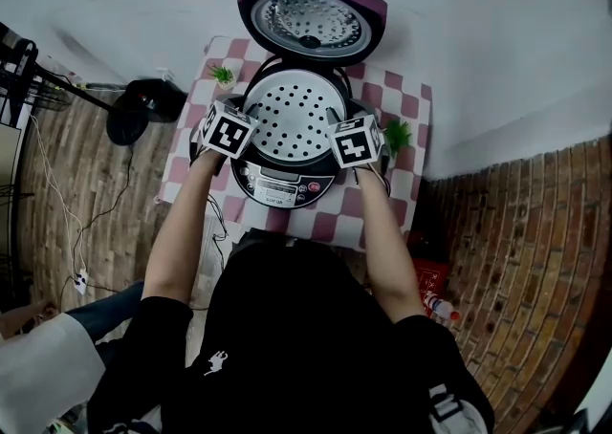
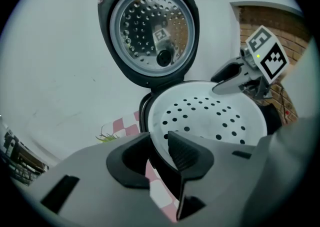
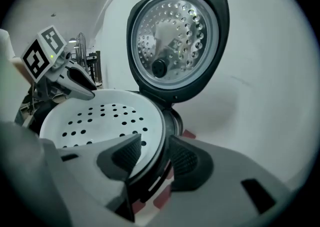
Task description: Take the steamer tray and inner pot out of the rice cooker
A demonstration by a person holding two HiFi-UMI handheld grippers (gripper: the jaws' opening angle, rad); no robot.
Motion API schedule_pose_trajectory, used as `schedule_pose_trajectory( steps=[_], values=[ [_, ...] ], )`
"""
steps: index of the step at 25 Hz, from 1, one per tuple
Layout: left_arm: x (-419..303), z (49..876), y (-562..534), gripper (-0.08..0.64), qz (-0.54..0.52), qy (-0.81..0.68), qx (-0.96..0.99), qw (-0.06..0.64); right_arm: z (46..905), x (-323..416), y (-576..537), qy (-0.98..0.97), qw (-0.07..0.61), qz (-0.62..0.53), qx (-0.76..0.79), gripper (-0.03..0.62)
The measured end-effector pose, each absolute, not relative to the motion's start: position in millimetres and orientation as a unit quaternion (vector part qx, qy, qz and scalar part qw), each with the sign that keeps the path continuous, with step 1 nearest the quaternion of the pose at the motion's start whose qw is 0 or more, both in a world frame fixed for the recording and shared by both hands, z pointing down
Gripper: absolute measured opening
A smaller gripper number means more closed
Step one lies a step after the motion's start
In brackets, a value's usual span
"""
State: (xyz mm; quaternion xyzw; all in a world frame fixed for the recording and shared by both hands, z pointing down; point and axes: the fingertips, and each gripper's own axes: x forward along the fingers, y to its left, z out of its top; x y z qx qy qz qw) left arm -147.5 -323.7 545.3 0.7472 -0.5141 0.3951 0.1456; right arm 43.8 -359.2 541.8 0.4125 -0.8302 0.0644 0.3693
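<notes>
The rice cooker (image 1: 285, 189) stands with its lid (image 1: 311, 16) up. The white perforated steamer tray (image 1: 292, 117) sits in its mouth and hides the inner pot. My left gripper (image 1: 247, 122) is at the tray's left rim. In the left gripper view its jaws (image 2: 159, 151) straddle the rim of the tray (image 2: 210, 111), one pad inside and one outside, with a gap showing. My right gripper (image 1: 337, 126) is at the right rim. Its jaws (image 3: 155, 156) straddle the rim of the tray (image 3: 95, 116) the same way, the outer pad standing off.
The cooker sits on a small table with a pink-and-white checked cloth (image 1: 382, 222), close to a white wall. Small green plants (image 1: 222, 74) (image 1: 397, 136) flank it. A black stand (image 1: 134, 112) and cables lie on the brick floor to the left, and a bottle (image 1: 442, 308) to the right.
</notes>
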Motion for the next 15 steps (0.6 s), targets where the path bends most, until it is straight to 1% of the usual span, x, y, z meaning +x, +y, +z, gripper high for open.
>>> schedule_pose_trajectory(
  steps=[1,2,3,6,13,15],
  values=[
    [-147.9,547.2,-322.9,0.117,0.398,-0.514,0.745,0.147,543.3,44.3,-358.3,-0.831,0.371,0.066,0.41,0.173],
    [-148.1,549.2,-322.1,0.146,0.402,-0.514,0.743,0.148,544.3,44.9,-357.7,-0.831,0.372,0.065,0.41,0.173],
    [-148.1,551.0,-321.4,0.156,0.405,-0.513,0.742,0.149,544.4,45.1,-357.4,-0.83,0.372,0.063,0.41,0.173],
    [-149.6,551.9,-321.4,0.116,0.4,-0.515,0.741,0.161,542.4,42.4,-355.7,-0.832,0.369,0.053,0.411,0.165],
    [-150.1,538.2,-321.5,0.106,0.395,-0.528,0.735,0.156,540.4,39.7,-351.7,-0.842,0.364,0.034,0.396,0.163],
    [-148.8,533.4,-321.8,0.092,0.388,-0.533,0.736,0.154,538.4,39.6,-351.7,-0.844,0.36,0.026,0.396,0.163]
  ],
)
